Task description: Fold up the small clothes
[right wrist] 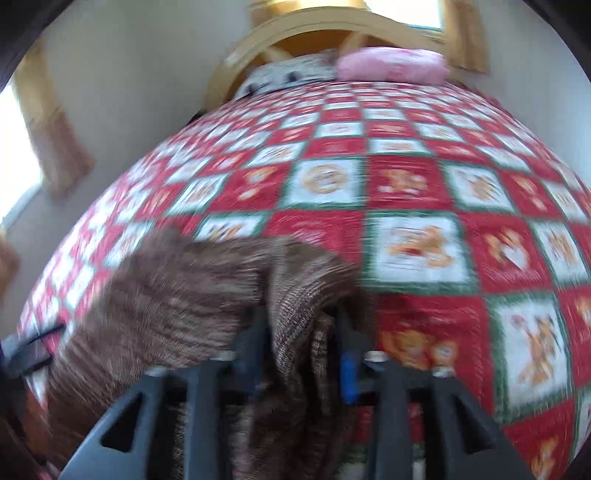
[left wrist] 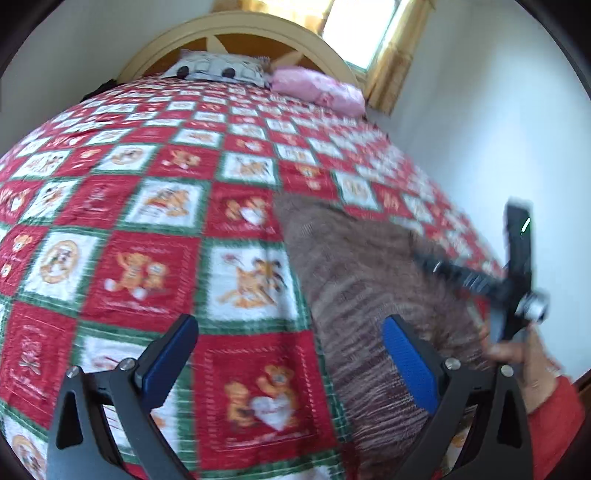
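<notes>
Gripping brown knit garment (right wrist: pixel 207 291), right gripper (right wrist: pixel 303 350); left gripper (left wrist: pixel 291 365) wide, empty.

Bed and room, both wrist views, motion-blurred.
Quilt (left wrist: pixel 155 206) in red, white and green teddy-bear squares covers the bed; patterned pillow (left wrist: pixel 218 68) and pink pillow (left wrist: pixel 317 86) lie against an arched wooden headboard (left wrist: pixel 236 29); curtained window (left wrist: pixel 364 33) behind.
</notes>
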`<state>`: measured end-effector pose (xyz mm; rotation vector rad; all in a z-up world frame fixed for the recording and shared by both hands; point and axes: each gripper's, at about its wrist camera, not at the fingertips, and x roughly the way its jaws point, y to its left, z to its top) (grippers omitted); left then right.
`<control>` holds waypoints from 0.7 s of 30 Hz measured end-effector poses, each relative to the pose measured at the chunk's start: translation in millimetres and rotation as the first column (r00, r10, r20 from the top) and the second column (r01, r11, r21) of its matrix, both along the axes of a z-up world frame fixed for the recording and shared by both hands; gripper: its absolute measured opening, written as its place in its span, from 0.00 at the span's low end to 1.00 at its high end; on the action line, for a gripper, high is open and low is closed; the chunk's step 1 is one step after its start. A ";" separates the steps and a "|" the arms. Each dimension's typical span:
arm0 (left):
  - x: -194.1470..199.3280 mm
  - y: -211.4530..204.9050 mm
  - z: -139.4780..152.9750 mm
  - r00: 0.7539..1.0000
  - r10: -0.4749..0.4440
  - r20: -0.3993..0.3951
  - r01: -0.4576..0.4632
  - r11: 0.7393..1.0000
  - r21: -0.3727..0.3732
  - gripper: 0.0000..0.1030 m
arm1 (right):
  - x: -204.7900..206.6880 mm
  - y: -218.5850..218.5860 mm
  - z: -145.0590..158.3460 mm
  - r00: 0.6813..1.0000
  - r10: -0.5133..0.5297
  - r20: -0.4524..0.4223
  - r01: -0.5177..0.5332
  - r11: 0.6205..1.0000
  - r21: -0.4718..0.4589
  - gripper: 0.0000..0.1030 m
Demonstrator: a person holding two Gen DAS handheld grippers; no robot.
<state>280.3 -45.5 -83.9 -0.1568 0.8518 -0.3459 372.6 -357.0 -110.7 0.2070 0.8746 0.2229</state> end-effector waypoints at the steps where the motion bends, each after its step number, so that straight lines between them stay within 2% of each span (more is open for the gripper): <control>1: -1.3 -3.8 -4.3 1.000 0.000 -0.007 0.000 1.000 0.018 0.99 | -5.7 -10.7 6.6 0.998 -0.063 0.004 0.063 0.998 0.012 0.53; 3: -6.4 -7.6 -16.0 0.999 -0.008 -0.034 0.009 0.999 0.033 0.99 | -24.9 -30.0 23.1 0.991 -0.130 0.011 0.129 0.989 0.079 0.53; 5: -11.4 -1.4 -26.5 0.999 0.003 -0.051 -0.001 0.999 0.036 0.99 | -57.1 -44.8 37.8 0.993 -0.114 0.023 0.105 0.965 0.241 0.53; 7: -13.4 9.1 -26.1 0.999 0.007 -0.051 -0.008 1.000 -0.012 0.99 | -93.3 -46.3 45.7 0.997 -0.077 0.015 0.067 0.934 0.350 0.53; 9: -15.0 9.4 -25.9 0.998 0.006 -0.057 -0.006 1.000 -0.015 0.99 | -122.8 -36.5 45.3 0.998 -0.056 -0.004 0.054 0.937 0.345 0.53; 11: -20.4 6.6 -25.9 0.999 0.004 -0.045 -0.004 1.000 0.001 0.99 | -149.5 -16.8 37.5 0.999 -0.045 -0.017 0.048 0.953 0.299 0.53; 14: -28.0 6.9 -25.9 0.999 0.004 -0.038 -0.004 1.000 0.005 0.99 | -165.9 6.1 20.3 0.998 -0.037 -0.047 0.047 0.970 0.238 0.53; 18: -33.5 9.4 -26.7 0.999 0.002 -0.034 -0.002 1.000 -0.012 0.99 | -171.4 16.6 0.1 0.998 -0.034 -0.055 0.047 0.969 0.242 0.53; 20: -36.8 11.8 -27.1 1.000 -0.003 -0.031 0.003 1.000 -0.022 0.99 | -171.4 22.0 1.2 0.998 -0.036 -0.053 0.047 0.976 0.214 0.36; 21: -37.5 13.2 -27.2 1.000 -0.004 -0.030 0.003 0.999 -0.032 0.99 | -169.0 25.4 0.9 0.997 -0.027 -0.066 0.040 0.979 0.199 0.12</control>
